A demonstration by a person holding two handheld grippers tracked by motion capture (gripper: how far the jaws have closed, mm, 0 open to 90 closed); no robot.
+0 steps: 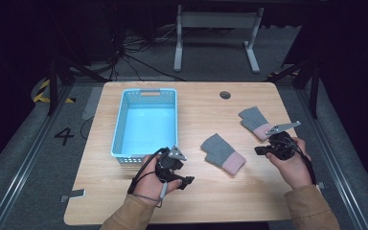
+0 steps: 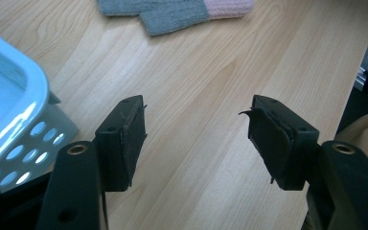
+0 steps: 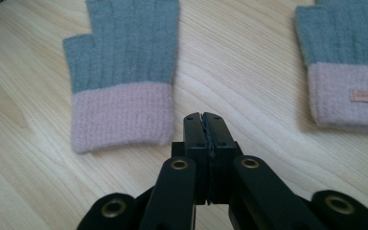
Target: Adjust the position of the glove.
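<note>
Two grey gloves with pink cuffs lie flat on the wooden table. One glove (image 1: 223,152) (image 3: 120,76) (image 2: 172,12) rests near the table's middle. The other glove (image 1: 255,122) (image 3: 350,67) lies further right and back. My right gripper (image 1: 260,150) (image 3: 204,117) is shut with nothing between its jaws, hovering just short of the gap between the two pink cuffs. My left gripper (image 1: 188,182) (image 2: 196,134) is open and empty over bare wood, near the front corner of a light blue basket (image 1: 120,143) (image 2: 24,91).
The blue perforated basket holds nothing visible inside. A round cable hole (image 1: 225,95) sits in the table's far side. The table's right edge (image 2: 359,62) runs close to the left gripper's reach, with dark floor beyond.
</note>
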